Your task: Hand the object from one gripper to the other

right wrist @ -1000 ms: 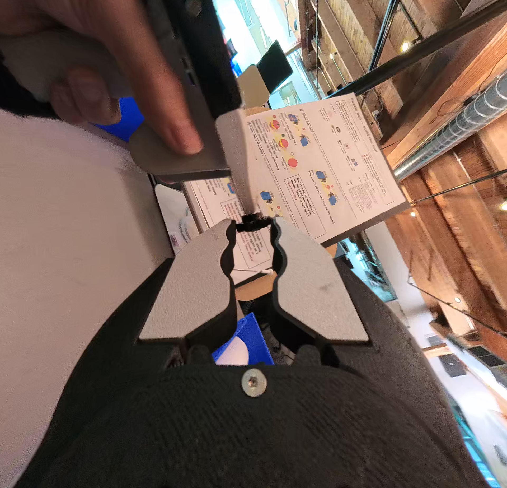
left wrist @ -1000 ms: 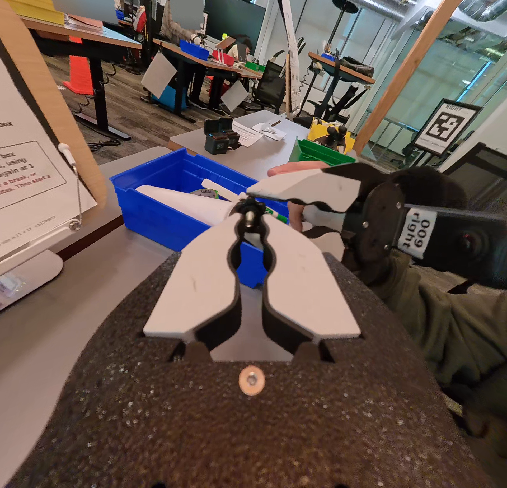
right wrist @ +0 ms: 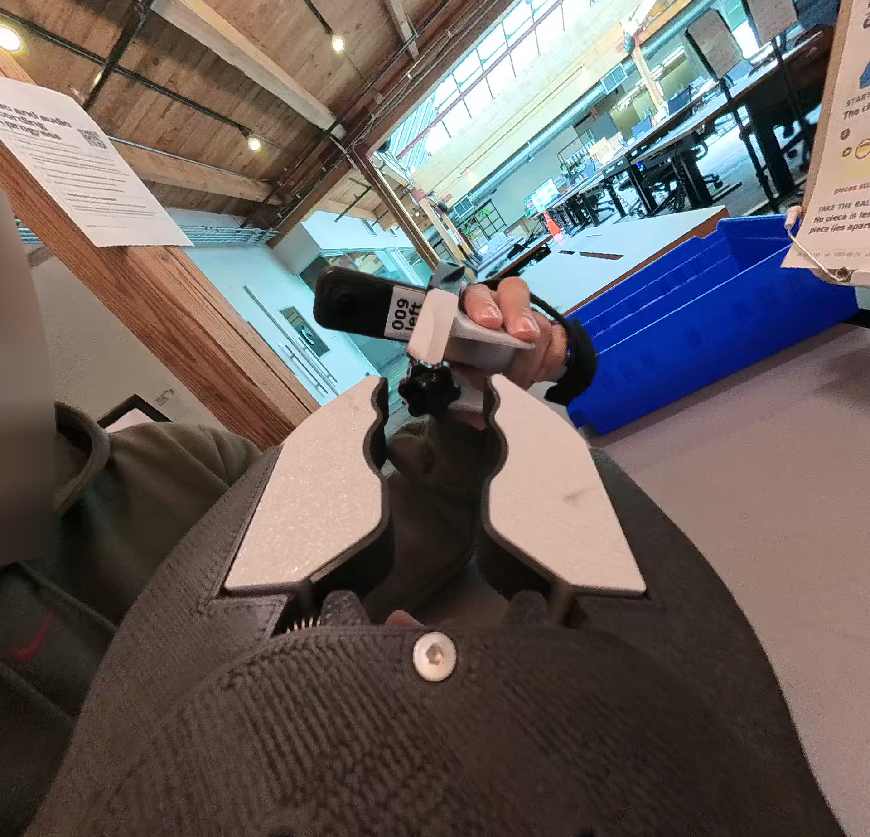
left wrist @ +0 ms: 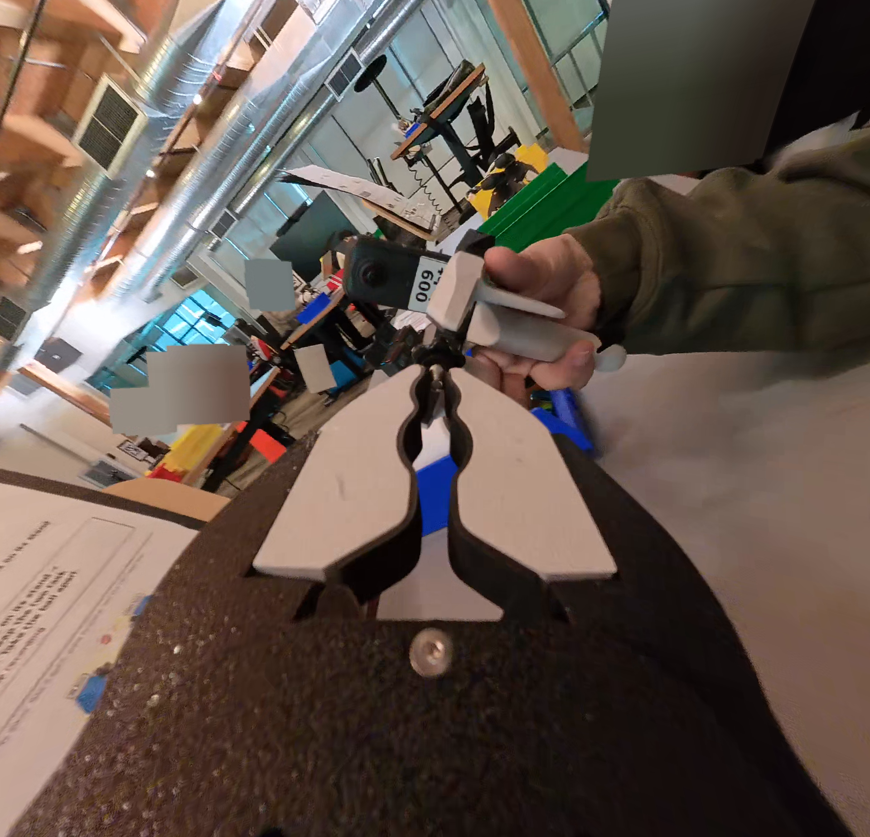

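Note:
A small black star knob on a metal screw shaft [left wrist: 436, 364] sits between the tips of my left gripper [left wrist: 435, 379], which is shut on the shaft. In the right wrist view the knob [right wrist: 427, 390] lies in the gap of my right gripper [right wrist: 436, 390], whose jaws stand wide apart and do not touch it. The left gripper's camera body [right wrist: 362, 306] and the hand holding it face me there. In the left wrist view the right gripper's camera body [left wrist: 381, 277] and its hand are just beyond the knob; its fingertips are hard to make out.
A blue bin [right wrist: 706, 324] stands on the grey table [right wrist: 753, 508] to the right and shows blurred in the left wrist view [left wrist: 572, 419]. An instruction board [left wrist: 61, 626] is at lower left. A wooden post [right wrist: 165, 306] with a paper sheet stands at left. The grippers are tip to tip, or close to it.
My right gripper has opened and no longer grips the knob. Both grippers have swung round and tilted upward, now facing each other. The left gripper still holds the knob.

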{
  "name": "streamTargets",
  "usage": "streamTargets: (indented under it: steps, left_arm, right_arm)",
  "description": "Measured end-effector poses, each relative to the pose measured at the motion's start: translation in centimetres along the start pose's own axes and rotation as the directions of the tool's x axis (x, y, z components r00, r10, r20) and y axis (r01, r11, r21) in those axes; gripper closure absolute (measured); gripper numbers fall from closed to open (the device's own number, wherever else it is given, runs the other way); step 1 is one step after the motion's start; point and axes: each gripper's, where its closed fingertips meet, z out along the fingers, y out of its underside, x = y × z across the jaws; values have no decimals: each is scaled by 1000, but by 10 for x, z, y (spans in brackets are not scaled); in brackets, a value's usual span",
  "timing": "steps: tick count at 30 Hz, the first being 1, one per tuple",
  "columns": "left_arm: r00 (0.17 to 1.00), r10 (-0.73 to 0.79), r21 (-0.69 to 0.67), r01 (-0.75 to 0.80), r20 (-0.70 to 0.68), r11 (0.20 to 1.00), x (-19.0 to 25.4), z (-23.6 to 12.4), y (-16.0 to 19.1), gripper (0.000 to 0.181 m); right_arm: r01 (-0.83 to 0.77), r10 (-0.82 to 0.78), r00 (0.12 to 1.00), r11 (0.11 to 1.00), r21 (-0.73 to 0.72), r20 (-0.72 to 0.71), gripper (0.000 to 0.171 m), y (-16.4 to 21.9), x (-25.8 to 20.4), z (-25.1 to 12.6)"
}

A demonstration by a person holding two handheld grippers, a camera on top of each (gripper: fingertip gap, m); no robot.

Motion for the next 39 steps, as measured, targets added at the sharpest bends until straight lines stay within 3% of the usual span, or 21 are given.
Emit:
streamTargets:
  steps: [11, 18, 20, 21, 23, 25, 27, 29, 32, 39]
  left_arm:
    - [988, 153, -65, -153, 7, 986, 4, 4, 6, 176]
    - [996, 71, -86, -65, 62, 994, -3, 7, 10, 174]
    - [990, 26, -98, -12, 141, 995, -15, 6, 10, 170]
    - [985, -9, -98, 26, 174, 995, -21, 4, 9, 168]
    - [967, -108, -97, 133, 232, 986, -31, 0, 11, 164]
    - [940, -205, -118, 244, 274, 962, -38, -3, 19, 161]
    - [914, -274, -171, 334, 300, 927, -40, -4, 33, 160]
    - [890, -318, -234, 403, 327, 885, -39, -4, 47, 160]
    - [882, -342, -296, 438, 323, 849, -34, -3, 59, 159]
    - [873, -374, -314, 467, 313, 827, -30, -1, 62, 160]
  right_arm:
    - [1, -1, 1000, 998, -63, 3, 146, 8, 2, -4]
    - [168, -180, 976, 980, -103, -121, 146, 1, 9, -10]
    - [255, -282, 915, 958, -127, -288, 146, -11, 21, -29]
    - [305, -344, 838, 939, -159, -423, 146, -20, 32, -48]
    - [344, -430, 604, 900, -268, -671, 146, -35, 55, -99]
    - [266, -457, 402, 888, -376, -794, 146, -35, 71, -150]
    - [157, -461, 286, 888, -433, -840, 146, -25, 83, -186]
    - [32, -453, 280, 886, -464, -846, 146, -6, 94, -203]
    - [-120, -506, 193, 838, -532, -841, 145, 12, 104, -229]
    - [-224, -491, 337, 787, -575, -803, 146, 44, 96, -219]
